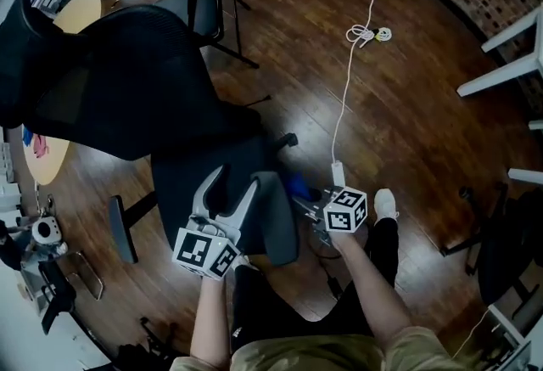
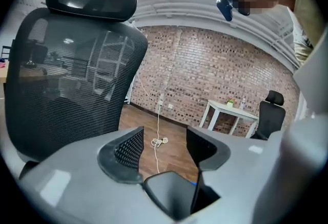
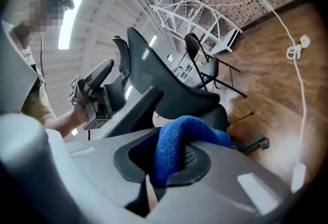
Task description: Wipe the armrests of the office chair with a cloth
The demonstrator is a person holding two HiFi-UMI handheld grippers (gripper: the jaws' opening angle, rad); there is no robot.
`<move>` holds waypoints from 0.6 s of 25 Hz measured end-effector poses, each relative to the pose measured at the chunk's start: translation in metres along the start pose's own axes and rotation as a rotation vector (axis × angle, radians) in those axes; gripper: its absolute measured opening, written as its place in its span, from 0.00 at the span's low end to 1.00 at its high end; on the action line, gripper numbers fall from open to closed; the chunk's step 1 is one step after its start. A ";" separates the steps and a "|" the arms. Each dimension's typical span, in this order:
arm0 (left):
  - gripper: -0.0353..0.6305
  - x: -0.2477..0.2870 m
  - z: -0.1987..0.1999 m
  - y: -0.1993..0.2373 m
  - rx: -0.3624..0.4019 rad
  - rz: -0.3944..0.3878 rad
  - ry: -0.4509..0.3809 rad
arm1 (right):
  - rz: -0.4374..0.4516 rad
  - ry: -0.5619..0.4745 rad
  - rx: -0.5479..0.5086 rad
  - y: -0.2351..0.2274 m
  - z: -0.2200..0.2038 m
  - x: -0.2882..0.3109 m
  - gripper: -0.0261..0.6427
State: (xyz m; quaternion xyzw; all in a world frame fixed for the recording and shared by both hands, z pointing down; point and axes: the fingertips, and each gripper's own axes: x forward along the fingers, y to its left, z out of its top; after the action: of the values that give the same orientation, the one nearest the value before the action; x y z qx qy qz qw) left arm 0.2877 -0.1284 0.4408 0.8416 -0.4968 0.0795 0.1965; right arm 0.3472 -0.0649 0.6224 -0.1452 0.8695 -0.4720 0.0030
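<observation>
Left of the right gripper [image 1: 305,201] stands the office chair [image 1: 127,81], its near armrest [image 1: 278,225] just beside those fingers, which clench the blue cloth [image 3: 177,148]. Best to press the cloth flat and sweep the armrest's whole length. The left gripper [image 2: 164,148] has its fingers released, holding nothing. Beyond the fingers lie the wooden floor [image 1: 407,106], brick wall [image 2: 215,74] and white cable [image 1: 348,81].

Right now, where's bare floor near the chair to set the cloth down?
Bare wood floor lies right of the white cable, up to the white table legs. Left of and beyond the office chair it's crowded: round table, black chair.
</observation>
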 end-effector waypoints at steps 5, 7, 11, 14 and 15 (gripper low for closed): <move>0.42 -0.005 -0.012 0.002 0.037 0.007 0.058 | 0.133 -0.188 0.011 0.008 0.006 0.009 0.06; 0.42 -0.009 -0.017 0.009 0.035 0.014 0.063 | 0.056 -0.179 0.010 -0.019 -0.003 0.021 0.06; 0.42 -0.007 -0.027 0.015 0.035 0.031 0.069 | -0.201 -0.049 0.082 -0.109 -0.034 0.040 0.06; 0.42 -0.010 -0.032 0.021 0.048 0.037 0.089 | -0.296 0.073 0.120 -0.159 -0.061 0.056 0.06; 0.42 -0.011 -0.035 0.023 0.050 0.039 0.094 | -0.301 0.101 0.139 -0.171 -0.068 0.060 0.06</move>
State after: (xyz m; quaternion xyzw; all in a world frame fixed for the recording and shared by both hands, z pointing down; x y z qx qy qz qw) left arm 0.2641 -0.1155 0.4746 0.8316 -0.5014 0.1350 0.1970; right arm 0.3226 -0.1120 0.8090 -0.2496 0.8022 -0.5329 -0.1012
